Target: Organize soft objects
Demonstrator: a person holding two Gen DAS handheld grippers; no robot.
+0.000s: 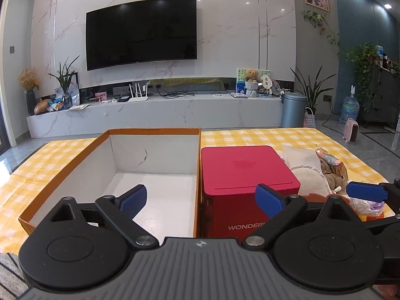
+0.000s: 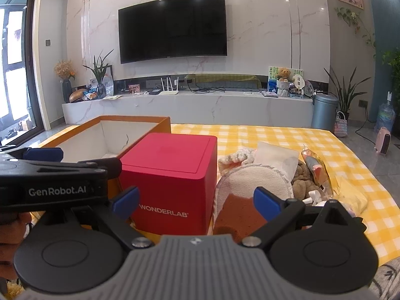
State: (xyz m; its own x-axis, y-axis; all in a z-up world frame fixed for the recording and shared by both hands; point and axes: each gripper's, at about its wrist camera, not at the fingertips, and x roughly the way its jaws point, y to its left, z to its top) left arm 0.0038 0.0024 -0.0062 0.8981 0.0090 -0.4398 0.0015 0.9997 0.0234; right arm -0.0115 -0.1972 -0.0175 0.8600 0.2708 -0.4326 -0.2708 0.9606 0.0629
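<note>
My left gripper (image 1: 201,197) stands open, straddling the wall between an orange box (image 1: 155,150) with a bare white inside and a red WONDERLAB box (image 1: 247,172); nothing is between its pads. My right gripper (image 2: 196,201) is open too, with the red box (image 2: 170,175) and a white fluffy slipper (image 2: 252,180) just beyond its tips. The slipper tops a pile with a brown plush (image 2: 302,182), a cream knitted piece (image 2: 235,158) and a snack packet (image 2: 315,167). One of the right gripper's blue fingers (image 1: 366,191) shows over that pile in the left wrist view.
Everything lies on a yellow checked cloth (image 2: 287,135) over a low table. Beyond it are grey floor, a marble TV console (image 1: 155,110), a grey bin (image 1: 292,110), plants and a pink heater (image 2: 383,143). The left gripper's body (image 2: 57,182) crosses the right wrist view at left.
</note>
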